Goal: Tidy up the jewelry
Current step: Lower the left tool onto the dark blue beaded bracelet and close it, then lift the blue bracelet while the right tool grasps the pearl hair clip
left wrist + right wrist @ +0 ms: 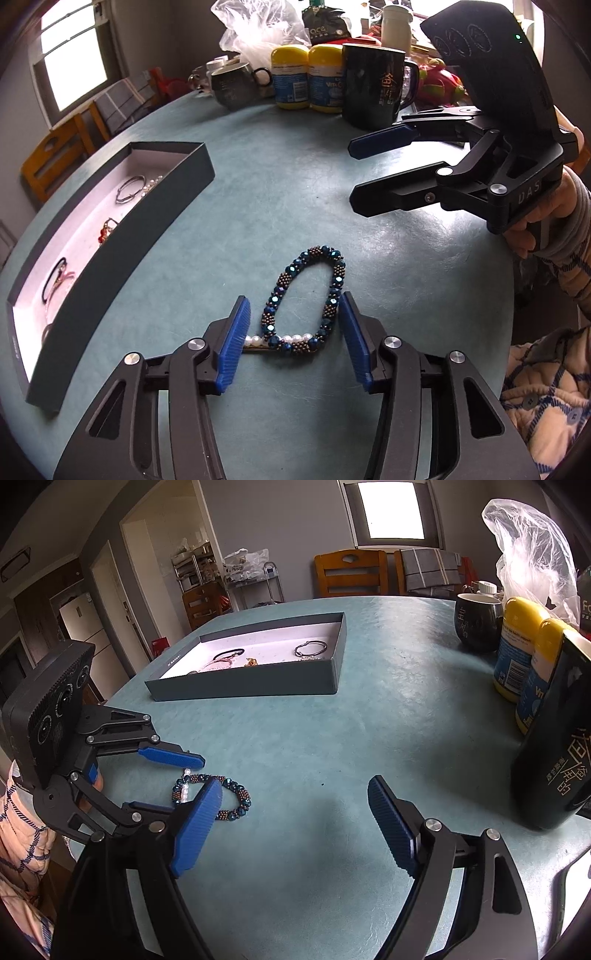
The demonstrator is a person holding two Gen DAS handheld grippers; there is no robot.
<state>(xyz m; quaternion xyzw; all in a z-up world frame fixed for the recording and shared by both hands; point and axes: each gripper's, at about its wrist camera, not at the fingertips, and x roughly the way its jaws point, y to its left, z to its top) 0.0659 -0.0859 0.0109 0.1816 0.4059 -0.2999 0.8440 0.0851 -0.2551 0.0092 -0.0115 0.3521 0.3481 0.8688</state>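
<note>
A blue and bronze beaded bracelet (334, 291) lies flat on the teal table, over a pearl hair clip (284, 339). My left gripper (295, 317) is open, its blue pads on either side of the bracelet's near end, not touching it. The bracelet shows in the right wrist view (236, 797) too, with the left gripper (201, 779) around it. My right gripper (295, 801) is open and empty above bare table; in the left wrist view it (354, 173) hovers at the right. A dark box (122, 236) with a white floor holds rings, a hair tie and other jewelry.
At the table's far side stand a tall black mug (373, 85), two yellow-lidded bottles (291, 75), a grey cup (232, 85) and a plastic bag (258, 29). Wooden chairs (351, 572) stand beyond the table. The box (258, 686) sits to the left.
</note>
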